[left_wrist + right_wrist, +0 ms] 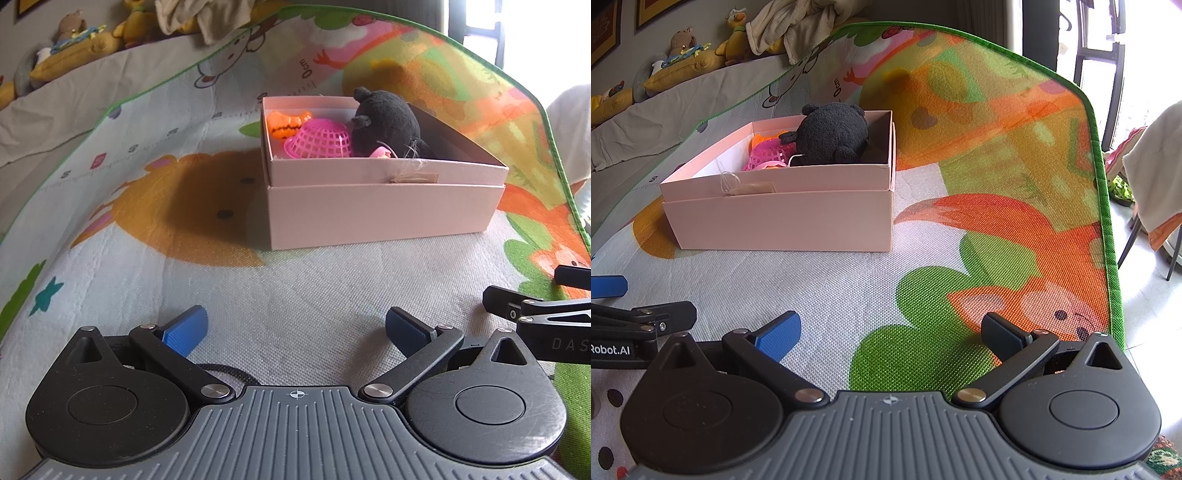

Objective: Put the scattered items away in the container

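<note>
The box (384, 210) is pink cardboard and stands on the mat (295, 295), seated in its own upturned lid. It sits ahead of both grippers, well apart from them. A small tag with loose thread hangs on its near wall.

Contents of the box:
- The plush (388, 122), black, fills the right part and rises above the rim.
- The basket (321, 140), pink plastic mesh, lies upside down in the middle, touching the plush.
- The orange toy (286, 123) lies at the back left corner, just beside the basket.
- A small pink piece (382, 151) lies at the near wall, against the plush; its form cannot be told.

The left gripper (295, 330) hovers low over the mat, pointed at the box. Its jaws stand wide apart and hold nothing. The right gripper (890, 332) hovers just beside it, over the green and orange print of the mat. Its jaws also stand wide apart and hold nothing. Each gripper shows at the edge of the other's view.

The mat is a printed cartoon play mat with a green border. A grey sofa (665, 107) runs behind it, with soft toys (683, 48) and a crumpled cloth (798, 26) on top. A window (1100, 37) stands at the right.
</note>
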